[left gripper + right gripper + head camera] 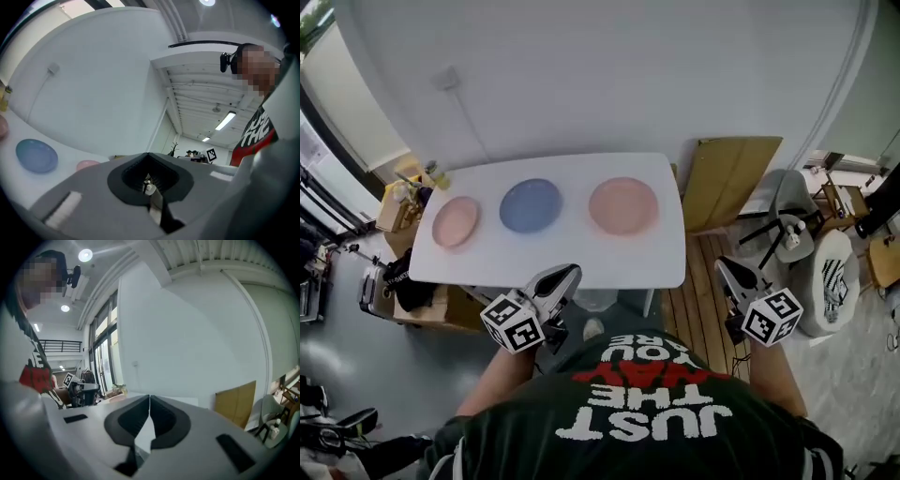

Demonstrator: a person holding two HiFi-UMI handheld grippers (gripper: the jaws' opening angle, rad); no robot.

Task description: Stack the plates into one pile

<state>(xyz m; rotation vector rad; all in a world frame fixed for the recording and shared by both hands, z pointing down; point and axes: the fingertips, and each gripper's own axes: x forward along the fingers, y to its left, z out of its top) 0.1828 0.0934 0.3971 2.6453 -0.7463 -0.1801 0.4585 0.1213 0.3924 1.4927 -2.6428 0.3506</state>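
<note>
While three plates lie flat in a row on the white worktop (581, 258), none touches another, so no pile exists yet. The left pink plate (455, 222) sits near the worktop's left end, the blue plate (531, 205) is in the middle, and the right pink plate (623, 205) lies right of centre, with bare surface between each pair. The left tongs (567, 272) hang at the worktop's near edge, on the near side of the gap between the blue plate and the right pink plate. Their jaws are closed tip to tip with nothing between them. The right tongs (722, 264) hang just off the near right corner, above wooden floor slats (698, 305), jaws likewise pressed together and empty. A brown board (729, 180) leans beside the worktop's right end
</note>
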